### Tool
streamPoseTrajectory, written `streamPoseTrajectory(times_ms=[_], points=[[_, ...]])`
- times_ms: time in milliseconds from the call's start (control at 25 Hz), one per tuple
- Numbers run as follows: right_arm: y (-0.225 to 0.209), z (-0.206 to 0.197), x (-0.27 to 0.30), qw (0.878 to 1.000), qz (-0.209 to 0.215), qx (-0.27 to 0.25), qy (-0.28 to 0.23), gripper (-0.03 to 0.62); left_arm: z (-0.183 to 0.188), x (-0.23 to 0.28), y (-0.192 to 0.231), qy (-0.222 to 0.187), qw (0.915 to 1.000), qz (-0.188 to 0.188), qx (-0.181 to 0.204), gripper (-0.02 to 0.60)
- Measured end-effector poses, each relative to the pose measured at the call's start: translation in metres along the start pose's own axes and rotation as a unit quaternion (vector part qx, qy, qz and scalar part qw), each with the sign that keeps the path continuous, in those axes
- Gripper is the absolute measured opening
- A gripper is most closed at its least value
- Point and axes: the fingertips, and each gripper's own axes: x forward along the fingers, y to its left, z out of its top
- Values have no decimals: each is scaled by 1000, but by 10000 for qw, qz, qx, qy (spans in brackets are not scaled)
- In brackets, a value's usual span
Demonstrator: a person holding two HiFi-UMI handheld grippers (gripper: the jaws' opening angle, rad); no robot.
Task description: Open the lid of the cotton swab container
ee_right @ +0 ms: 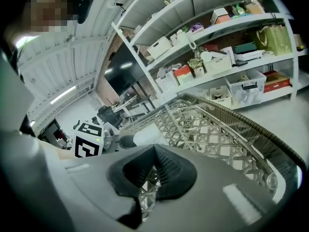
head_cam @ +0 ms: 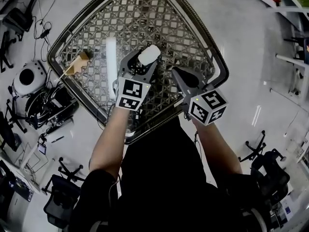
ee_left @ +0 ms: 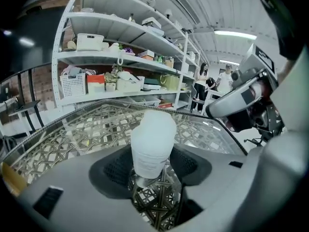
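Lattice tabletop [head_cam: 145, 13], container [head_cam: 148, 54], shelves [ee_left: 120, 57] beyond

A lab-like workroom: white storage shelving [ee_left: 111, 57] with bins [ee_left: 90, 41], office chairs [head_cam: 63, 199], cables [head_cam: 43, 13] on a glossy floor [head_cam: 251, 57].

One white container [head_cam: 148, 55], one tan wooden object [head_cam: 77, 64], one lattice surface [head_cam: 96, 28] and two tools: left tool [head_cam: 140, 64], right tool [head_cam: 177, 72].
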Motion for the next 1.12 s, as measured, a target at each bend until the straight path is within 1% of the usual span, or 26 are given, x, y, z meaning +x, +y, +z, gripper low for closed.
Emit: streamPoseTrajectory(times_ms=[400,600,720,880,960,1040,1120], points=[[8,-4,-9,9999,-56,40,-118,11,-1,12,2,104,9991,-93,395,229],[16,8,-21,9996,-117,-29,-243,11,5,-1,-5,57,9985,-286,469,221],[27,18,-33,9995,-87,-154,-266,11,8,-11,-16,-51,9978,-470,468,219],[35,38,-42,9985,-87,-365,-396,11,33,-31,-20,-331,9958,-648,554,219],[39,49,-50,9979,-46,-444,-480,12,48,-47,-31,-437,9935,-796,688,218],[48,65,-59,9966,78,-592,-564,14,64,-65,-43,-504,9901,-948,904,218],[65,80,-71,9947,301,-777,-598,71,78,-86,-56,-509,9868,-1130,1038,218]])
